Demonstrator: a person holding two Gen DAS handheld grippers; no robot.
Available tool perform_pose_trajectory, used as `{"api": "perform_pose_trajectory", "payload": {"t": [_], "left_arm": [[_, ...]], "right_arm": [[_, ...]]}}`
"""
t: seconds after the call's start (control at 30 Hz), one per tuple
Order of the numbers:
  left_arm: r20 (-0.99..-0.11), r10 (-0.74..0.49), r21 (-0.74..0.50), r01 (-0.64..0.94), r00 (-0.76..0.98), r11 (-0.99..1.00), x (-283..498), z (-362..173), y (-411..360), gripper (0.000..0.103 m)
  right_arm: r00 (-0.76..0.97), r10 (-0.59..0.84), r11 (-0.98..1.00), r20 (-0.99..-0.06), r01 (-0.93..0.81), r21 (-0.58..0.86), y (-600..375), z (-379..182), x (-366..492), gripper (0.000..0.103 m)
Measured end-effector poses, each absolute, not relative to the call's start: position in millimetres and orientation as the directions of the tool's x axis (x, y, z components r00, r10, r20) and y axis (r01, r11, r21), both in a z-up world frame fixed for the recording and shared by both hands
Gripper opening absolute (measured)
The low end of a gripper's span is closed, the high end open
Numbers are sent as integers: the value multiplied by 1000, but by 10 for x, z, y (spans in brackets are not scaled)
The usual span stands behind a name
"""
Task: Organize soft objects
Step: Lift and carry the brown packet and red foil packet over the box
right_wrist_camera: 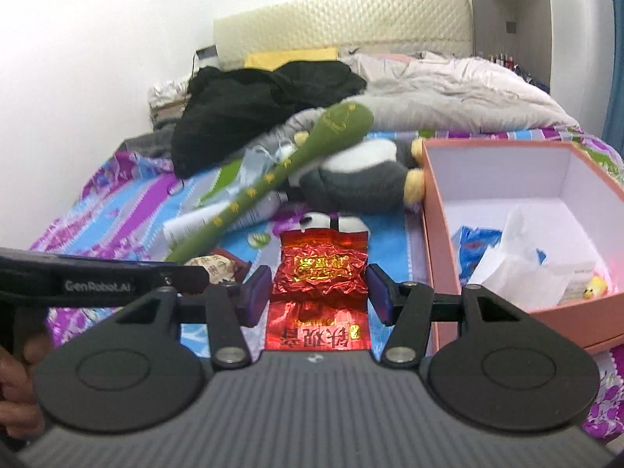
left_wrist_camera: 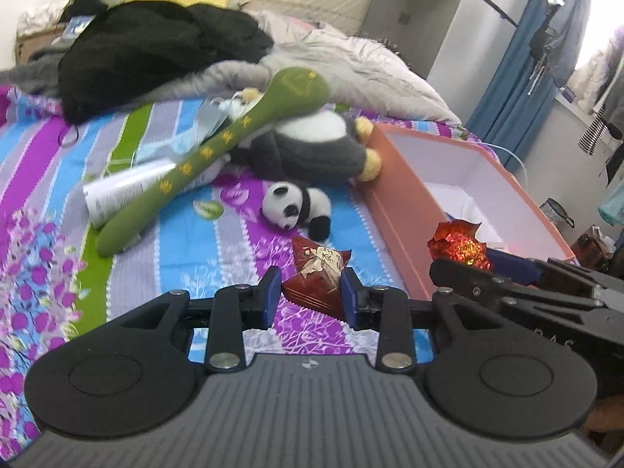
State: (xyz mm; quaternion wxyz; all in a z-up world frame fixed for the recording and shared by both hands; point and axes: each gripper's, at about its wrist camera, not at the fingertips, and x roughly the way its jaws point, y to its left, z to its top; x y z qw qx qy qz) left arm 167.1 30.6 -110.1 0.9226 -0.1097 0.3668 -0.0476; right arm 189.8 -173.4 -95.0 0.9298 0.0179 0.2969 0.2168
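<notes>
I had 2 grippers loaded above the bed [left_wrist_camera: 35, 163]. My left gripper [left_wrist_camera: 312, 292] was clamped narrow on a dark red pouch [left_wrist_camera: 318, 273], pads pressing its sides. My right gripper [right_wrist_camera: 318, 292] was holding a crinkled red foil packet [right_wrist_camera: 321, 273] at about half width; whether its pads actually touched was hard to tell in its own view, but the left view showed the packet off the bed at the right fingertips.

The box [right_wrist_camera: 436, 234] mattered most: it sat open just right of both grippers, with its near wall running away from me. The right gripper was nearer; I judged it should go in 1st, swinging right over the wall. The left one had to cross behind it.

Small panda [left_wrist_camera: 296, 210], big plush [left_wrist_camera: 312, 144] and green spoon plush [left_wrist_camera: 218, 148] lay ahead on the bed, outside the box.
</notes>
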Motion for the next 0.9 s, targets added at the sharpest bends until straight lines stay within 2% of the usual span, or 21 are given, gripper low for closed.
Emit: {"api": "perform_pose_trajectory", "payload": {"t": [0.37,0.87,0.9], "left_arm": [[-621,-218,-208,110,753,972,1601,-781,-64,38],[-572,-370,-247,277,732,929,1675,-746,-916,38],[-569,-374,-246,282,733,927,1702,-742,-953,36]], "right_arm": [[774,388,920,-500,-353,168,-2043,-703,1698,56],[830,250,968,-499,-207,140,-2801,-608,1480,56],[833,242,970,-498,-199,139,-2841,-608,1496,56]]}}
